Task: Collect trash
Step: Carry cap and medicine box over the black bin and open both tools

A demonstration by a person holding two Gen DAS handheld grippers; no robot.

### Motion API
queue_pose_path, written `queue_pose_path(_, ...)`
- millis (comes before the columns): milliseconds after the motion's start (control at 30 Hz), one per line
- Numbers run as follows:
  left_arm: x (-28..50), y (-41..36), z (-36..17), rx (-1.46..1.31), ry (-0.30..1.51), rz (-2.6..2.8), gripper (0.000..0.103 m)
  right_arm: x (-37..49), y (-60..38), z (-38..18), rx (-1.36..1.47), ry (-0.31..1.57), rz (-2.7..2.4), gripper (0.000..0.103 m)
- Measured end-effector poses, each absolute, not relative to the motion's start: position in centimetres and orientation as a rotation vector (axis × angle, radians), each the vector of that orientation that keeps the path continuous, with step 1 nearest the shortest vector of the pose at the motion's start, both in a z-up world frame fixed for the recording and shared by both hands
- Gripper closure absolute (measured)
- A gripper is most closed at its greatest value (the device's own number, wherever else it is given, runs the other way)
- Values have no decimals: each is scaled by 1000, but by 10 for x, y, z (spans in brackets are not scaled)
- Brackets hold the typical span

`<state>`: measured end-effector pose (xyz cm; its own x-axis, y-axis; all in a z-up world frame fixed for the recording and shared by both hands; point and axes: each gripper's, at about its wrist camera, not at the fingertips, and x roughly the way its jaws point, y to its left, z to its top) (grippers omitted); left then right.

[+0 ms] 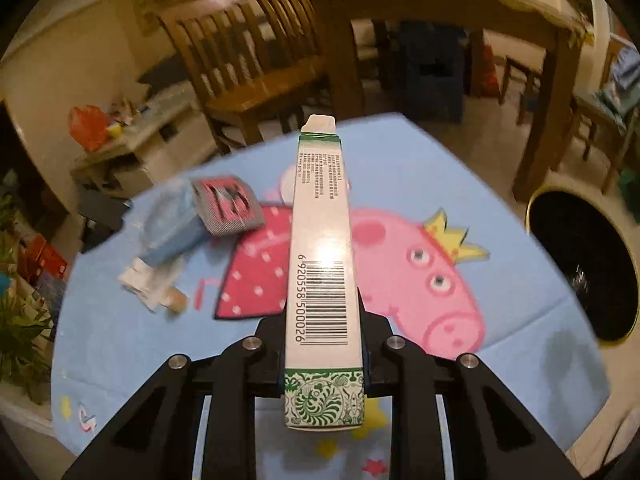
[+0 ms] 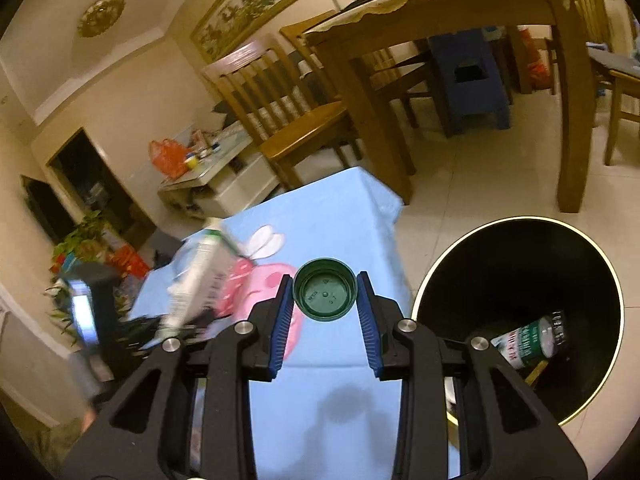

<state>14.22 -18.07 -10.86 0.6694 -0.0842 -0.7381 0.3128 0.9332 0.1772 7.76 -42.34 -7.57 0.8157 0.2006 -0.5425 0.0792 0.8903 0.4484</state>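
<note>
Both grippers hold trash above a blue cartoon-print surface, with a black bin on the floor beside it.

The left gripper (image 1: 323, 344) is clamped on a long white and green carton (image 1: 322, 248) with a barcode, which points away from the camera over the surface (image 1: 460, 168). The right gripper (image 2: 325, 312) pinches a dark green bottle cap (image 2: 324, 290) between its blue pads, open side toward the camera. On the surface's pink pig print lie a pink and grey packet (image 1: 227, 205) resting on a crumpled blue and white wrapper (image 1: 166, 248). The round black trash bin (image 2: 520, 316) stands just beside the surface's edge and has a green-labelled bottle (image 2: 532, 338) inside. Beyond, on the pale tiled floor (image 2: 480, 184), stand wooden chairs (image 2: 288, 108) and a wooden dining table (image 2: 460, 12); a framed picture (image 2: 244, 12) hangs on the wall.
</note>
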Motion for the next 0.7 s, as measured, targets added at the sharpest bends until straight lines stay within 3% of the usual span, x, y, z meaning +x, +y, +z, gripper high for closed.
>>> queue_pose_path(233, 119, -216, -72, 310, 717, -278, 80, 84, -448, -93, 510, 665, -58, 72)
queue_pose_path(700, 87, -305, -71, 333, 704, -521, 80, 25, -529, -92, 374, 583, -279, 72)
